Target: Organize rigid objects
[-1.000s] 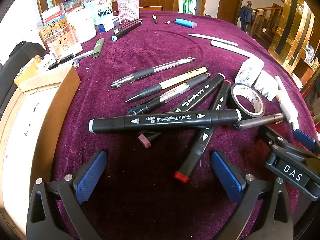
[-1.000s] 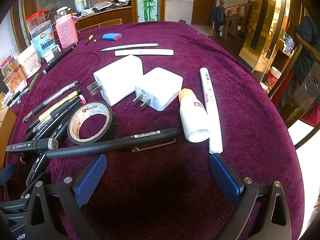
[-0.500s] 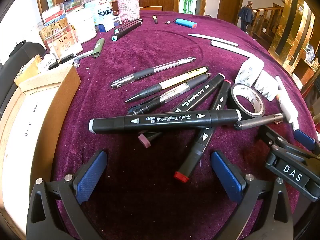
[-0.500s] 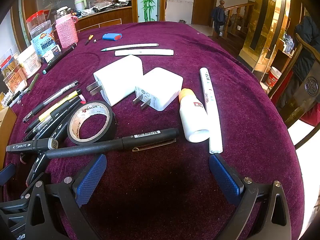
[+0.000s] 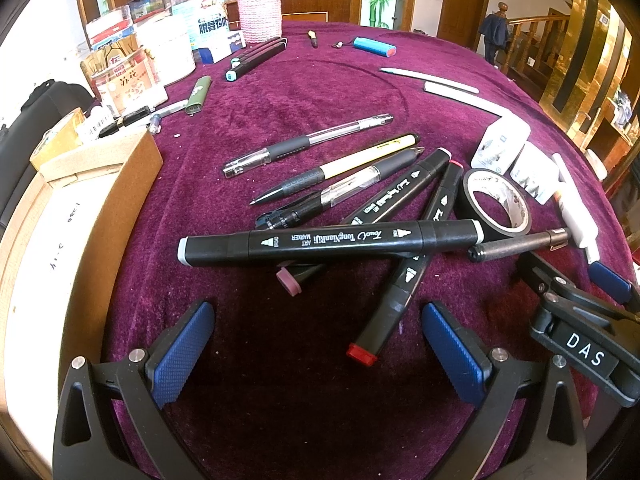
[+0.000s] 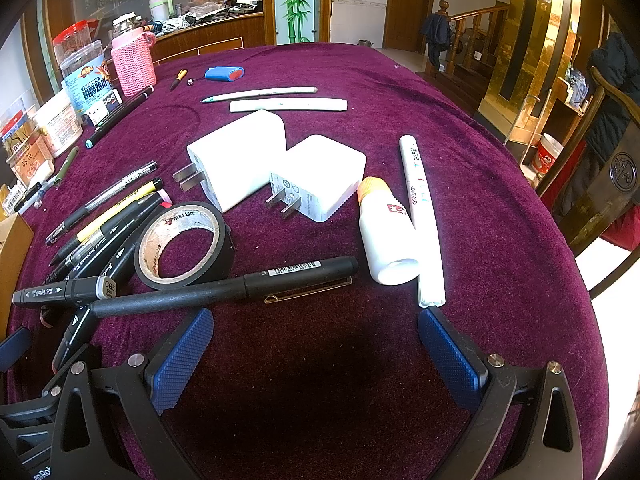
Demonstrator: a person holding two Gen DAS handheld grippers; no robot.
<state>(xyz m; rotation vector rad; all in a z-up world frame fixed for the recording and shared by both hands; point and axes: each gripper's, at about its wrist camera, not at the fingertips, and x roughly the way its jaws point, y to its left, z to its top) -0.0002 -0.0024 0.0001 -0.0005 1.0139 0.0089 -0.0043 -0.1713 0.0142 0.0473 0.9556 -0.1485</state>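
Observation:
On a purple velvet table lies a heap of pens and black art markers; the top marker (image 5: 332, 242) lies crosswise just beyond my open left gripper (image 5: 316, 354), which holds nothing. A red-capped marker (image 5: 400, 292) points toward its right finger. A black tape roll (image 5: 496, 204) sits to the right. In the right wrist view my right gripper (image 6: 316, 354) is open and empty, just short of a black clip pen (image 6: 224, 290). Beyond it are the tape roll (image 6: 184, 246), two white plug adapters (image 6: 240, 160) (image 6: 320, 178), a white bottle (image 6: 386, 236) and a white tube (image 6: 422, 220).
A cardboard box (image 5: 76, 232) stands at the left table edge. Jars and a pink knitted cup (image 5: 260, 12) crowd the far left. A blue lighter (image 6: 224, 73) and white sticks (image 6: 288, 105) lie farther back. A wooden chair (image 6: 600, 184) stands right of the table.

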